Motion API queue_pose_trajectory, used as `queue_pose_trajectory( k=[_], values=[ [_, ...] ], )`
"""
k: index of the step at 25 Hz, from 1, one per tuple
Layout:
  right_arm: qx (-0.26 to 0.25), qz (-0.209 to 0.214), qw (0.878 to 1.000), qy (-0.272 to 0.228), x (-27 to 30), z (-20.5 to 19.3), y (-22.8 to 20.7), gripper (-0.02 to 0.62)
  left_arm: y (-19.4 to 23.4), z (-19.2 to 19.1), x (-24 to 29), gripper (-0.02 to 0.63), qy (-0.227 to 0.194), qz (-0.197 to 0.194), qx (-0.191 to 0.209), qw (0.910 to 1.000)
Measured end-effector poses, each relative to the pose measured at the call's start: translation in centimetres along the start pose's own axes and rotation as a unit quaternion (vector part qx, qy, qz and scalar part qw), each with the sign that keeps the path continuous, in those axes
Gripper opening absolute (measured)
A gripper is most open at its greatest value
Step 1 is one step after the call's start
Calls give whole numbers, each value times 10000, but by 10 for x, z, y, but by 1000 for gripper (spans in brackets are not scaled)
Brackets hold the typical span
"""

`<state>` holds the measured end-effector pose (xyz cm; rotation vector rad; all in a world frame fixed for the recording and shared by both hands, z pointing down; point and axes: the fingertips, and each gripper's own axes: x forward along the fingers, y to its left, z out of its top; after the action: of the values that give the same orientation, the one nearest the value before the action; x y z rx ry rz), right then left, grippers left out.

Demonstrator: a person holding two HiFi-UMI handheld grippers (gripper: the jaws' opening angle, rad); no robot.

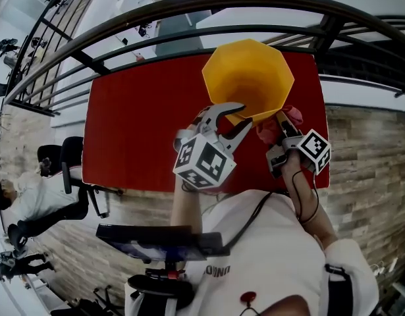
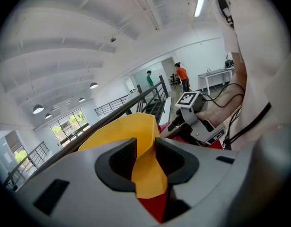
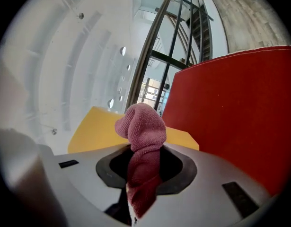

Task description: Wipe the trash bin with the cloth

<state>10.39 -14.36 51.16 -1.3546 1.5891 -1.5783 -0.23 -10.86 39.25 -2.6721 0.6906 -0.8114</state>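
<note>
A yellow many-sided trash bin (image 1: 248, 76) stands open on the red table (image 1: 143, 124). My left gripper (image 1: 243, 114) is shut on the bin's near rim; in the left gripper view the yellow wall (image 2: 146, 167) runs between its jaws. My right gripper (image 1: 280, 121) is shut on a pink cloth (image 1: 270, 131), which is bunched against the bin's outer side at the lower right. From the right gripper view, the cloth (image 3: 143, 141) sticks up from the jaws with the bin (image 3: 95, 129) just behind it.
A dark metal railing (image 1: 189, 8) curves along the table's far side. The table's near edge (image 1: 136, 186) borders a wooden floor. A seated person (image 1: 31, 199) is at the left. Two people (image 2: 180, 74) stand far off in the left gripper view.
</note>
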Motion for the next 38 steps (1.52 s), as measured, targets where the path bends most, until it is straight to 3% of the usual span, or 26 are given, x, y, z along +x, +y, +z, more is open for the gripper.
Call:
queue_pose_trajectory(
  k=[20, 38],
  values=[
    [-234, -861, 9956, 300, 31, -10, -69, 100, 1, -1, 1, 118, -58, 54, -84, 9999],
    [-572, -1255, 9893, 474, 37, -13, -97, 100, -1, 2, -1, 118, -108, 96, -135, 9998]
  ],
)
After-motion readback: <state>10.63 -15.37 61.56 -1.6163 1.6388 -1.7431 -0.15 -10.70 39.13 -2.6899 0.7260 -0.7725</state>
